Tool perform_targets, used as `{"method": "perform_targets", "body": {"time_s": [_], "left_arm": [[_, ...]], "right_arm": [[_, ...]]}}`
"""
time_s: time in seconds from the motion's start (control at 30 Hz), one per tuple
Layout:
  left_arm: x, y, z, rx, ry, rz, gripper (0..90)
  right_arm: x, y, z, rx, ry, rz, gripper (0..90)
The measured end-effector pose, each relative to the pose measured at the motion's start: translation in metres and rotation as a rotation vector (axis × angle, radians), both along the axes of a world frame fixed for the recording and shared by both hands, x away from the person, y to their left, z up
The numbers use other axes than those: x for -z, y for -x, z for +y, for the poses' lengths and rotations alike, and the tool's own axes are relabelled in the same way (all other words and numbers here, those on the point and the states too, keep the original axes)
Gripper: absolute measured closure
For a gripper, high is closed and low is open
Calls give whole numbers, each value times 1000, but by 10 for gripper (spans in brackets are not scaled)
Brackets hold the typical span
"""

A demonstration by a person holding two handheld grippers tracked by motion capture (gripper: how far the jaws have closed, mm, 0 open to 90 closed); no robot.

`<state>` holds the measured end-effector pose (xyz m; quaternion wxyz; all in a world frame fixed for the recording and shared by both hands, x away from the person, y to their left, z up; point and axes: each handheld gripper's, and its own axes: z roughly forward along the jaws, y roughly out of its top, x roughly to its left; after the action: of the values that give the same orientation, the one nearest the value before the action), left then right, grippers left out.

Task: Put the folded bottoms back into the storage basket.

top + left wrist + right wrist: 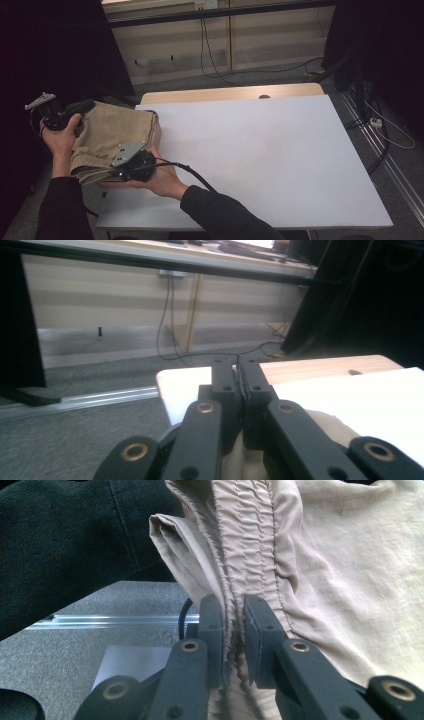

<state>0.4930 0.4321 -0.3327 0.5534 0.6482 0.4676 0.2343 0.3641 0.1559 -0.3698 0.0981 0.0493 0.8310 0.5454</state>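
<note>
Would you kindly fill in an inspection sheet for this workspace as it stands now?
Surface: white table, wooden strip at its far edge.
Job's things: folded tan garment at the table's left edge, elastic waistband gathered.
Clutter: nothing seen.
Grippers: left tool shut on the garment's far side; right tool shut on the waistband.
Cables: right tool's black cable over the table; wall cables.
Surroundings: grey carpet, beige wall panel, black curtain.

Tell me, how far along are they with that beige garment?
Early on. Done: both grippers are clamped on the beige garment, the right gripper on its gathered waistband, the left gripper on another edge. In hand: it hangs bunched over the table's left corner. Left, probably: spreading or folding it on the white top.
</note>
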Motion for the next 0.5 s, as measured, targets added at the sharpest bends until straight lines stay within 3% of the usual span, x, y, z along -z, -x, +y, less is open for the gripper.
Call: {"method": "perform_targets", "body": {"time_s": [0.5], "left_arm": [[11,-21,-5,7,-20,22,880]], "right_arm": [[5,-11,6,20,18,7,794]]}}
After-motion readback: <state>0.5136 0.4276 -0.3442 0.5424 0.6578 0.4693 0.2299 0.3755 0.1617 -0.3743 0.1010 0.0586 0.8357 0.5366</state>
